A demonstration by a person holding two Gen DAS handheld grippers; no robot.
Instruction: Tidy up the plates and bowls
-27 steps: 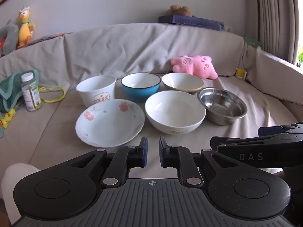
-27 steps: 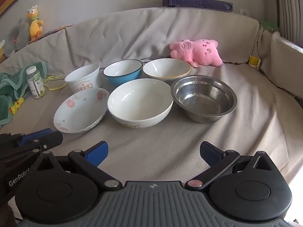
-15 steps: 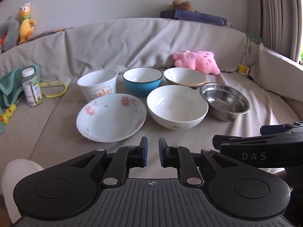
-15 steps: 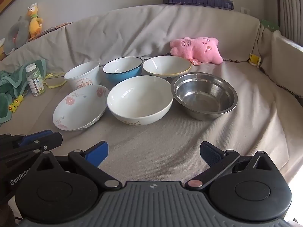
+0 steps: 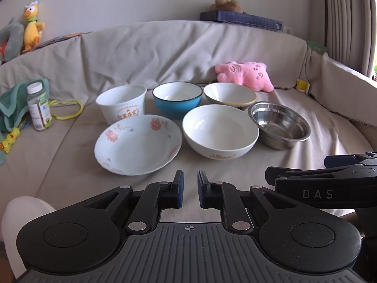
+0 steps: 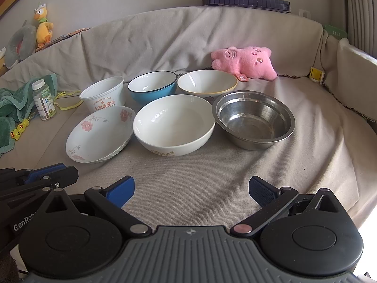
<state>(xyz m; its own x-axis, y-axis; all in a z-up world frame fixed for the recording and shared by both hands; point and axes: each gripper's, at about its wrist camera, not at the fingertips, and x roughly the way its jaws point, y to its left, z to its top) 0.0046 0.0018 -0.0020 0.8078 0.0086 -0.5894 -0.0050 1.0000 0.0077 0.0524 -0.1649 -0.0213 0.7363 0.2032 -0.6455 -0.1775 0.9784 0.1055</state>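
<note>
i've got both claws hovering at the near edge of the sofa, short of the dishes, nothing lifted yet, so i judge this as the very start of the sorting: picking a first piece.

my left claw is drawn in to a narrow gap with nothing between the pads. my right claw stands spread wide and is also empty.

the dishes sit in 2 rows of 3 on the sofa cover. near row, from the left: the floral plate, the big white bowl just beside it, and the steel bowl just beside that. back row: the printed paper tub, the blue bowl, and the yellow-rimmed bowl. a pink plush lies behind them, a small bottle stands well apart to the left.

as i read it, the steel bowl is the natural pick for my right claw: it is nearest that side and the spread is already wide enough to straddle a rim. the next move calls for easing forward and down so 1 pad goes inside the wall and 1 outside. the soft cover may let a bowl tip as i pinch it, and the steel rim looks slick.
</note>
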